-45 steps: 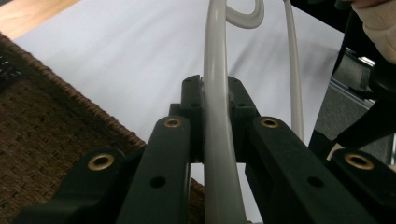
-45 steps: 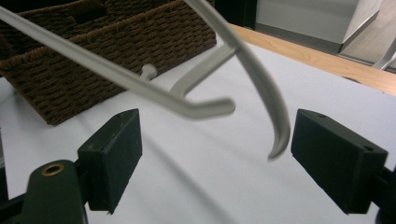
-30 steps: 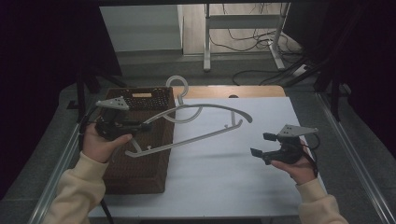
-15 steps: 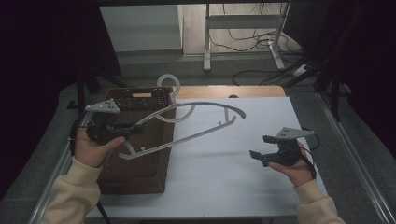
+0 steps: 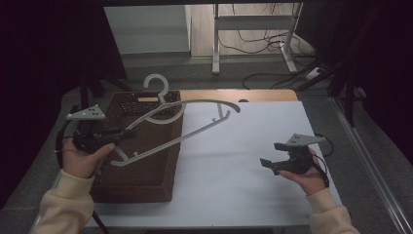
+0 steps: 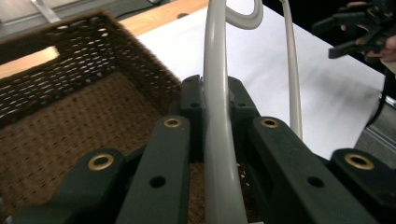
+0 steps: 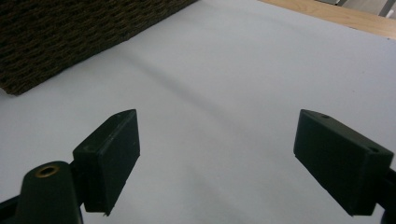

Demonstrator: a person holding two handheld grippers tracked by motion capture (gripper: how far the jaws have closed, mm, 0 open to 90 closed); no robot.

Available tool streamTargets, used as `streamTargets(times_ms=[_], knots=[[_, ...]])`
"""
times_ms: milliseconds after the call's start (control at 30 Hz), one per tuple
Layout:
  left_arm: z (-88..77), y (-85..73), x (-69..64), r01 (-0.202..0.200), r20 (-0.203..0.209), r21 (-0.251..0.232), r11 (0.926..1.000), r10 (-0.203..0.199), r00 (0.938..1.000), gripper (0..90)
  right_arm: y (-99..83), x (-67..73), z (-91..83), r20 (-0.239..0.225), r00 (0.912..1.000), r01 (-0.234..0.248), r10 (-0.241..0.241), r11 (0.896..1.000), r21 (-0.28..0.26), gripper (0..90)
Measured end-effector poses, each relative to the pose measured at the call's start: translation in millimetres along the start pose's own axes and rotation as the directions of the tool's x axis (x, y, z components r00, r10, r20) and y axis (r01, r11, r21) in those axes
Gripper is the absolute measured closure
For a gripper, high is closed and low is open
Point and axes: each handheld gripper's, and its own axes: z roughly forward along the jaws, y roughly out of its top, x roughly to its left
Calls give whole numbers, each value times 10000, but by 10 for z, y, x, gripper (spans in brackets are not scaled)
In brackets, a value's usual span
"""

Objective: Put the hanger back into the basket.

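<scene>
A grey plastic hanger [image 5: 195, 104] hangs tilted in the air, with its hook over the far edge of a brown wicker basket [image 5: 131, 190] and its long bar reaching out over the white table [image 5: 234, 195]. My left gripper [image 5: 129, 131] is shut on the hanger's left arm above the basket. In the left gripper view the hanger [image 6: 215, 42] runs straight up between the jaws of the left gripper [image 6: 215, 86], over the basket [image 6: 70, 70]. My right gripper [image 5: 269, 153] stands open and holds nothing above the table's right side. In the right gripper view the right gripper [image 7: 217, 158] faces bare table [image 7: 233, 70].
The basket's woven wall [image 7: 70, 32] lies to the far left of the right gripper. A wooden strip [image 5: 263, 95] runs along the table's back edge. Beyond it stand a metal frame [image 5: 253, 29] and floor cables. The right gripper [image 6: 348, 35] shows far off in the left gripper view.
My left gripper has carried the hanger to the left, so its hook is now over the basket's far edge. The right gripper has stayed about where it was, still open.
</scene>
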Motion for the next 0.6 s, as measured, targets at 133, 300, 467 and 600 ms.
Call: streamTargets(times_ms=[133, 300, 467, 600], knots=[[-121, -74, 83, 254, -286, -289, 9993, -262, 9992, 812, -4, -5, 8, 21, 10000, 13, -13, 10000, 50, 142], [-243, -173, 211, 628, -736, -568, 9964, -669, 9950, 812, -8, -8, 18, 19, 10000, 4, -4, 9999, 137, 142], [-290, -277, 335, 1008, -951, -803, 9917, -1082, 9896, 812, -8, -7, 25, 19, 10000, -3, 3, 9999, 172, 141], [-304, -330, 396, 1164, -1121, -840, 9896, -1254, 9858, 812, -10, -12, 28, 17, 10000, -13, 13, 9998, 176, 140]])
